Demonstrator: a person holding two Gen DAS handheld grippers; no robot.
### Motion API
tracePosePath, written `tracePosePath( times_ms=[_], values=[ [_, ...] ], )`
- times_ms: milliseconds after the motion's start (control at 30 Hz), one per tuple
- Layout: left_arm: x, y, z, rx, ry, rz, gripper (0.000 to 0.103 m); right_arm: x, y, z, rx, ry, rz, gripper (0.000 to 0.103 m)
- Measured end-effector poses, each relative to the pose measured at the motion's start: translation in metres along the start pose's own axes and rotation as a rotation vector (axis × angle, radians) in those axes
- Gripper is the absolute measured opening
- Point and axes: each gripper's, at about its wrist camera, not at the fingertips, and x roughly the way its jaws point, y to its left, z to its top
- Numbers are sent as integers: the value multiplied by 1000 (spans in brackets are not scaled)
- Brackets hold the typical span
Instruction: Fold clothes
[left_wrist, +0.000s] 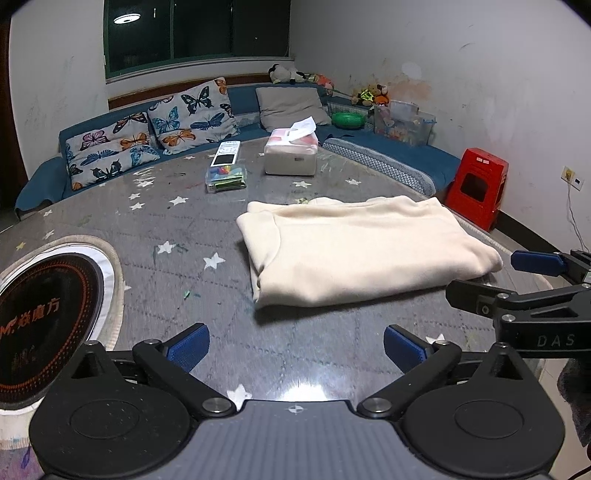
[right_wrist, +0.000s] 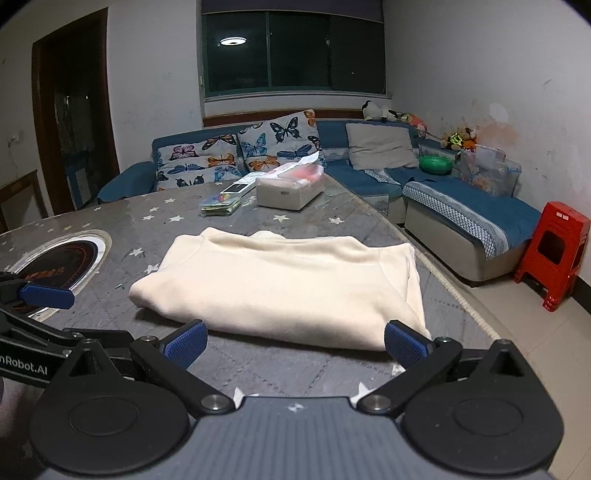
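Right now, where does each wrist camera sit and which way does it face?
Left wrist: on the left gripper, open, looking down over the table at the folded cream garment; the right gripper shows at right.
Right wrist: on the right gripper, open, close to the garment's near edge; the left gripper shows at left.
Shared: garment, tissue box, sofa.

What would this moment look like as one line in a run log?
stage: garment folded | cream garment: flat on table | left gripper: open, empty | right gripper: open, empty, at garment's near edge
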Motion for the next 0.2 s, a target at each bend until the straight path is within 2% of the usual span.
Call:
tracePosePath(
  times_ms=[200],
  values=[
    [-4, 0, -6, -2, 2, -12, 103, -3, 4, -7, 16, 6, 2, 103]
  ],
)
